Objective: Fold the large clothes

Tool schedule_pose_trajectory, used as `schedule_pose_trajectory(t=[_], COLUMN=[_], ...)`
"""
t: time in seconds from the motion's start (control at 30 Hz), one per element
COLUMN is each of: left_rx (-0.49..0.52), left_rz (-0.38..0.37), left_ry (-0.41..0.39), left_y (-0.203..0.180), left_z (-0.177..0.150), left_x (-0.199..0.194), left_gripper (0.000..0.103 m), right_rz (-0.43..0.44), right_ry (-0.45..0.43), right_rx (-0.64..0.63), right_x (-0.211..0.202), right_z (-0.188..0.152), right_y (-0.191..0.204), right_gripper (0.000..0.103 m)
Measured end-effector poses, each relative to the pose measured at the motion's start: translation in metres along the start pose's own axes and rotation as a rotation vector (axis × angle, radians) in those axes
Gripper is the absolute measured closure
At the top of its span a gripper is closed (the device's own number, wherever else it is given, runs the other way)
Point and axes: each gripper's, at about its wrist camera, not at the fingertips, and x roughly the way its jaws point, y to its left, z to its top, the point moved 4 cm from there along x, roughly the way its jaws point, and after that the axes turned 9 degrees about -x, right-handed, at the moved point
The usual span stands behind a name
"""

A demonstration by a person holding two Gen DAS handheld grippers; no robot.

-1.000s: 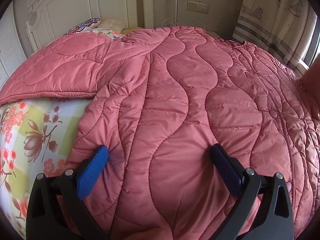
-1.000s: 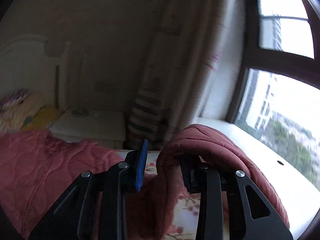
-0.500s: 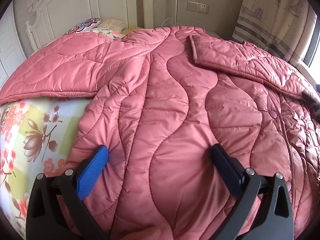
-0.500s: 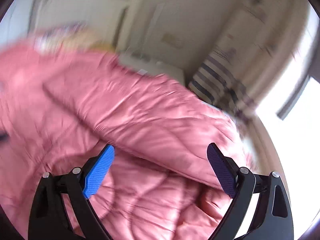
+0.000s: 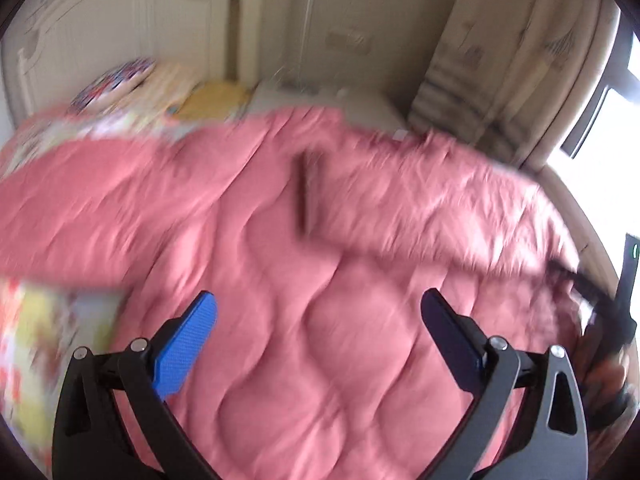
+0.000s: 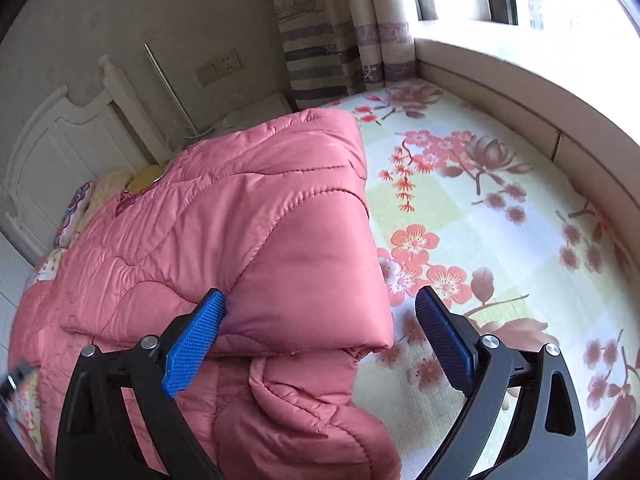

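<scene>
Right wrist view takes in the bed (image 6: 500, 216), its flowered sheet bare on the window side, running up to a pale ledge (image 6: 520, 92) under the window. A pink quilted coat (image 6: 240, 240) covers the other half of the bed, lying flat on the sheet. One of its edges is folded back over the rest, and the thick rounded fold ends just in front of the camera, with a looser bulge of the same fabric below it. A white headboard (image 6: 60, 144) stands at the far left, and a striped curtain (image 6: 320, 64) hangs in the corner beside a wall socket (image 6: 220, 68).

Left wrist view is badly smeared, but the coat (image 5: 320, 320) fills most of it, spread across the bed with a folded flap lying over its upper right part. A strip of flowered sheet (image 5: 48, 328) shows at the left edge, pillows (image 5: 132, 84) sit near the headboard (image 5: 120, 32), and the curtain (image 5: 500, 60) hangs at the upper right.

The right hand-held gripper (image 6: 320, 328) has its fingers spread wide; its blue left pad (image 6: 196, 340) touches the side of the coat's fold while the other finger stands apart over the sheet. The left hand-held gripper (image 5: 320, 332) is likewise spread wide above the coat, pinching nothing.
</scene>
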Motion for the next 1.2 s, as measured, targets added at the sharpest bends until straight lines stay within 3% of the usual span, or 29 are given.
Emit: schedule_pose_trajectory(t=[0.1,0.17,0.2,0.23,0.27,0.3,0.33,0.37,0.43,0.53,0.67,0.7,0.73,0.8,0.87,0.97,1.07,1.13,1.2], left_rx=[-0.05,-0.083,-0.094,-0.102,-0.082,-0.059,-0.05,-0.069,-0.108,-0.112,-0.07,-0.079,-0.099,-0.147,-0.147,0.046,0.184,0.258,0.261], left_rz=[0.048,0.072,0.076,0.064,0.071,0.057,0.058,0.056,0.007,-0.017,0.046,0.067,0.075,0.093,0.063,0.041,0.066,0.121,0.155], left_ry=[-0.012,0.032,0.061,0.089,0.056,0.044,0.035,0.008,-0.008,-0.026,0.022,0.012,-0.005,-0.071,-0.171,-0.224,-0.187,-0.101,-0.004], left_y=[-0.004,-0.003,-0.004,-0.005,-0.009,-0.014,-0.017,-0.016,-0.012,-0.002,0.014,0.018,0.024,0.026,0.015,-0.031,-0.061,-0.069,-0.065], left_z=[0.027,0.036,0.034,0.03,0.028,0.026,0.024,0.02,0.012,-0.002,-0.027,-0.025,-0.024,-0.011,0.002,0.008,0.002,-0.01,-0.024], left_x=[0.038,0.073,0.086,0.096,0.095,0.093,0.086,0.074,0.052,0.026,0.034,0.038,0.033,0.019,-0.002,-0.014,0.006,0.038,0.067], left_gripper=[0.003,0.009,0.03,0.037,0.044,0.072,0.086,0.093,0.096,0.096,0.09,0.076,0.054,0.027,0.025,0.016,0.012,0.011,0.006], right_rz=[-0.024,-0.031,-0.036,-0.041,-0.046,-0.048,-0.051,-0.054,-0.059,-0.067,-0.071,-0.071,-0.071,-0.073,-0.077,-0.083,-0.085,-0.088,-0.089], right_ry=[-0.053,-0.073,-0.076,-0.078,-0.079,-0.08,-0.081,-0.083,-0.09,-0.092,-0.081,-0.08,-0.079,-0.078,-0.077,-0.072,-0.071,-0.07,-0.069], right_rx=[-0.003,0.009,0.014,0.015,0.011,0.006,0.001,-0.002,-0.006,-0.019,-0.035,-0.035,-0.034,-0.033,-0.035,-0.039,-0.04,-0.041,-0.042], right_x=[-0.015,-0.02,-0.02,-0.026,-0.024,-0.027,-0.026,-0.028,-0.031,-0.031,-0.029,-0.029,-0.028,-0.028,-0.028,-0.027,-0.026,-0.026,-0.026], right_z=[-0.014,-0.015,-0.014,-0.018,-0.015,-0.017,-0.015,-0.017,-0.017,-0.018,-0.019,-0.019,-0.019,-0.019,-0.019,-0.019,-0.019,-0.019,-0.018], right_y=[0.003,0.0,-0.001,-0.004,-0.004,-0.005,-0.004,-0.003,-0.001,0.001,0.004,0.004,0.004,0.003,0.004,0.004,0.004,0.004,0.004], right_gripper=[0.011,0.011,0.011,0.011,0.011,0.011,0.011,0.011,0.011,0.011,0.011,0.011,0.011,0.011,0.011,0.011,0.01,0.01,0.01])
